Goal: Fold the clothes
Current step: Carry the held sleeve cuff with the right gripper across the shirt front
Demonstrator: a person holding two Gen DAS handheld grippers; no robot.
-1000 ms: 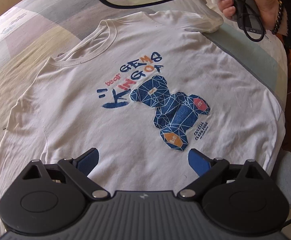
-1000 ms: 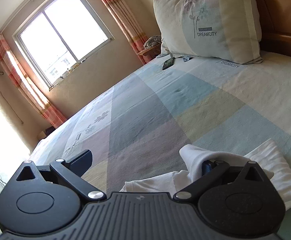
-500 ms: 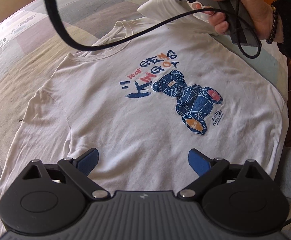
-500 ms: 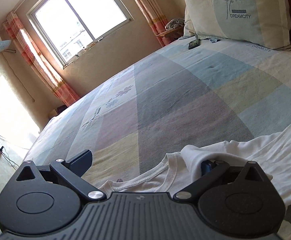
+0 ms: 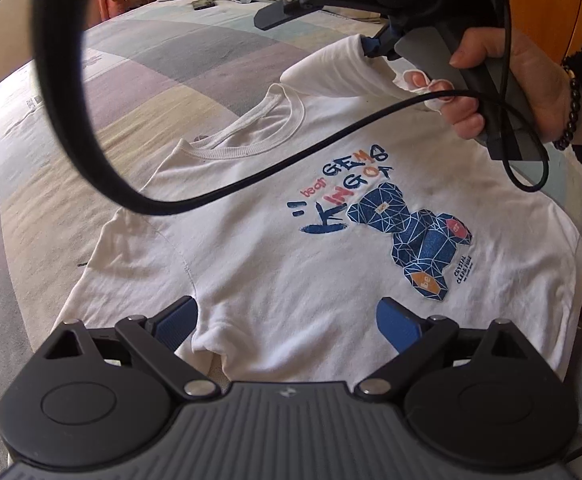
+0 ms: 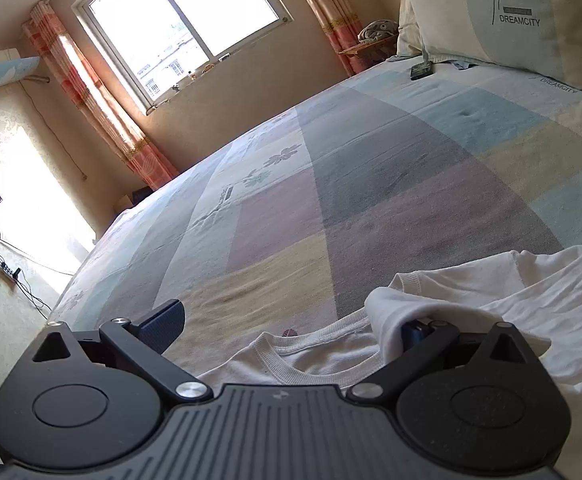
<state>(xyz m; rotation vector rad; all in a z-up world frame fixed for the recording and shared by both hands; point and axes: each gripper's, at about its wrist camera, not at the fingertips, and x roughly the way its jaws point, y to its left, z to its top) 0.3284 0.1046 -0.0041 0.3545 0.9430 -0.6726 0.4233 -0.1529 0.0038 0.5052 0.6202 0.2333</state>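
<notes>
Change: since a second ago my right gripper (image 5: 371,46) has carried the sleeve (image 5: 331,64) up off the bed and in toward the collar, and my left gripper's view has swung so the bear print sits further right.
T-shirt: white T-shirt (image 5: 291,240) lies face up and mostly flat on the patchwork bedspread (image 5: 151,60), ribbed collar (image 5: 247,128) toward the pillows, blue bear print (image 5: 415,244) on the chest.
Right gripper: the fingers stand wide apart in its own view, yet sleeve cloth is draped over and caught on the right finger (image 6: 413,334); the left finger (image 6: 163,326) is bare.
Right hand: my hand (image 5: 503,80) grips the handle above the shirt's shoulder; a black cable (image 5: 251,188) loops across the left view.
Left gripper: my left gripper (image 5: 287,320) hangs over the lower part of the shirt, blue pads spread wide, nothing between them.
Sleeve in right view: the lifted sleeve (image 6: 395,312) bunches just above the collar (image 6: 315,356).
Background: a pillow (image 6: 511,20) at the head of the bed, a window (image 6: 179,20) with striped curtains.
</notes>
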